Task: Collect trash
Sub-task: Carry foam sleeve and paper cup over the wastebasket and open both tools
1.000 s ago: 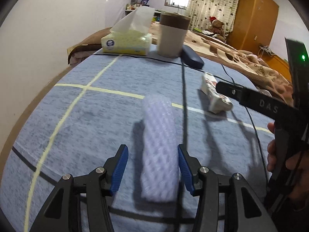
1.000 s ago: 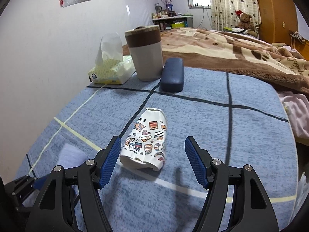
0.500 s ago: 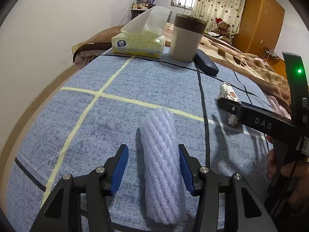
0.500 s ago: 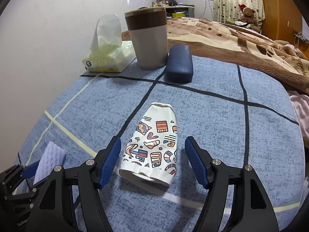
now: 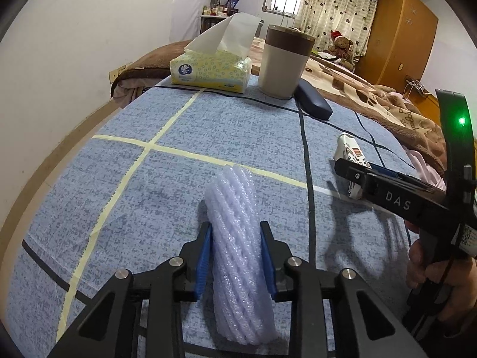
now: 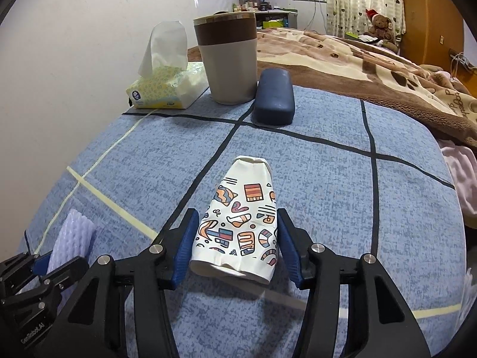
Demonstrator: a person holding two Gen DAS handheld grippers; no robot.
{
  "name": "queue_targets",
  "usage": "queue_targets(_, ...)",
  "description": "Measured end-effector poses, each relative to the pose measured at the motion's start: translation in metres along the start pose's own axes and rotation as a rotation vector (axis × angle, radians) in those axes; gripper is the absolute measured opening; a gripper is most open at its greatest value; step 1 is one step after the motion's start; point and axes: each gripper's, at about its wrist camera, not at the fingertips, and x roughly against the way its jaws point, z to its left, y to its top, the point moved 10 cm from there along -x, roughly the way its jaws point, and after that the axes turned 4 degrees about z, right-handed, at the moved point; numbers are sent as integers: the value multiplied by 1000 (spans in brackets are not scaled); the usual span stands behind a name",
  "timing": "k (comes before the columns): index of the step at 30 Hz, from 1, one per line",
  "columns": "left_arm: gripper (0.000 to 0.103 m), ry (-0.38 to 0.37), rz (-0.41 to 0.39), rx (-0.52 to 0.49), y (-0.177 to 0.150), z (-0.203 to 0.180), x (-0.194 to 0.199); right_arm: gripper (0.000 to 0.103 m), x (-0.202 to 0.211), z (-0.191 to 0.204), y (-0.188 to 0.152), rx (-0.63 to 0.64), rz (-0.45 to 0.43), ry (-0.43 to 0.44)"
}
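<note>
Both tongs were loaded up with trash on the blue counter

My left tongs (image 5: 235, 258) were clamped on a white ribbed foam sleeve (image 5: 238, 256) lying lengthwise between the pads. My right tongs (image 6: 235, 246) squeezed a crumpled paper cup (image 6: 238, 226) with colourful doodles, lying on its side, near the bin (image 6: 228, 59) and tissue box (image 6: 167, 88).

The white letters "DAS" stood on the black plastic right gripper (image 5: 362, 168). The yellow soft tissue pack (image 5: 208, 70) showed a blue round logo reading "Vinda". Small white text on the black left gripper (image 6: 41, 264) was too blurred to read.
</note>
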Motion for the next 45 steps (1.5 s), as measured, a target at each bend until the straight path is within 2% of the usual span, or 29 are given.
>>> queue_targets(14,31,-13,-63,-19,2,-12,31,53,30,2,-7,5,-57,25)
queue_targets(25,31,-52,-122,-54,-1,-39,66,53,68,-17,-17,-40,-120,19)
queue_targets(34,31,-106,-165,-115,-5,-80,94,53,114,-42,-29,-81,-189,-11)
queue_targets(45,31,-203,-197,-218,-20,-151,120,53,167,-86,-50,-151,-264,-81)
